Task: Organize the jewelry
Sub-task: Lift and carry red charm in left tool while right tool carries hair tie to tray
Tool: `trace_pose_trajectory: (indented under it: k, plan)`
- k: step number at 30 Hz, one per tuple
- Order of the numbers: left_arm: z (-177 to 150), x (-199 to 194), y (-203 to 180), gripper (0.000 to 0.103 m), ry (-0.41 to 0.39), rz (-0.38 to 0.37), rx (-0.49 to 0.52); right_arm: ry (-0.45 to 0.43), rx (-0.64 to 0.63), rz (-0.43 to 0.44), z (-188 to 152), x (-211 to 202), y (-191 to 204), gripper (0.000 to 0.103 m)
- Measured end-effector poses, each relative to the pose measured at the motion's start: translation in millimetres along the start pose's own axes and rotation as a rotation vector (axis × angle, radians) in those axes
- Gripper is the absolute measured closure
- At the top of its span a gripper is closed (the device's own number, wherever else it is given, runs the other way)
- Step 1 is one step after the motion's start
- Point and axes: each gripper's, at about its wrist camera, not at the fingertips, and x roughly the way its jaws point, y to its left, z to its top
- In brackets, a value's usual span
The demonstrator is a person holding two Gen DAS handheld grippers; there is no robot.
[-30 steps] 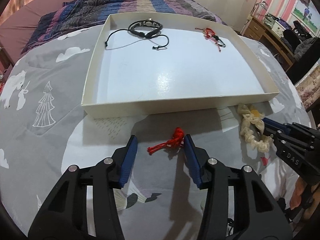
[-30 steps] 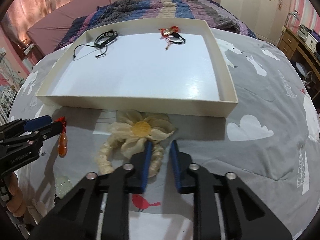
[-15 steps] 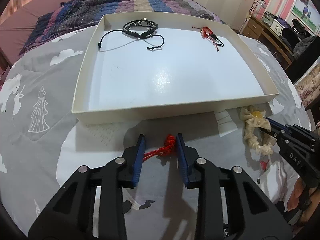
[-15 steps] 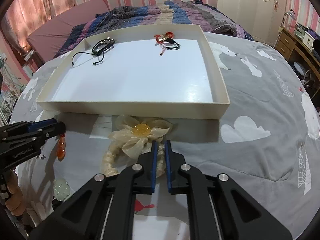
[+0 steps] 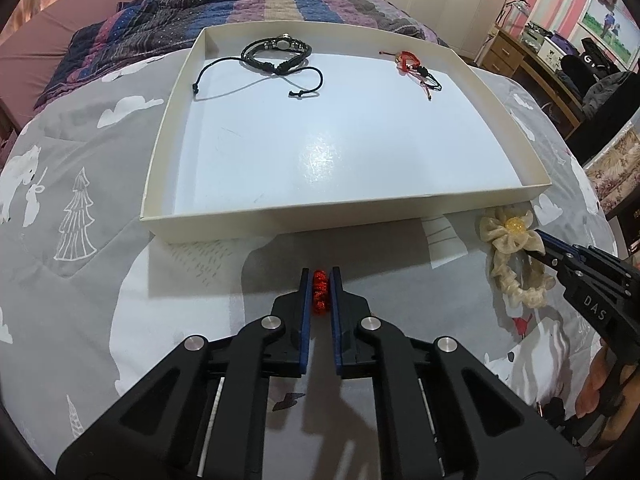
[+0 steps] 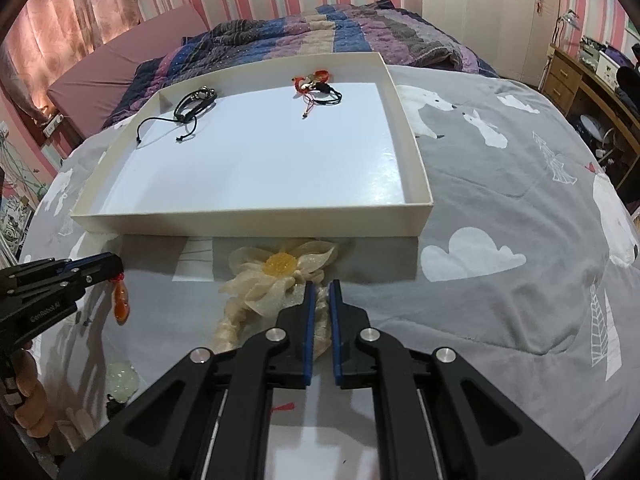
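Left tongs point(image 5: 319, 280) clamp red cord point(image 5: 319, 295); right tongs point(image 6: 319, 294) clamp scrunchie point(image 6: 280, 280) (cream).

A cream-walled tray point(image 5: 344, 216) with a glossy white floor is seen on a grey bedspread point(image 6: 500, 184) printed with white bears, clouds and trees. Inside the tray, a black cord bracelet point(image 5: 276, 50) and a red-and-black bracelet point(image 5: 416, 66) are shown. In front of the tray, a red knotted cord point(image 5: 319, 291) is framed by blue-padded black fingers point(image 5: 306, 300); a cream scrunchie point(image 6: 276, 280) carries a yellow centre.
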Motion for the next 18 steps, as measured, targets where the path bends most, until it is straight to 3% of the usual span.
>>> trace_pose_trajectory:
  k: [9,18]
  plan:
    - [-3,-10,3,0.097,-0.012,-0.015,-0.002,-0.003,0.014,-0.021,3,-13,3,0.097]
    - [5,-46,-6,0.097,-0.070,-0.045,0.018,-0.067,0.010,-0.016,22,-53,11,0.097]
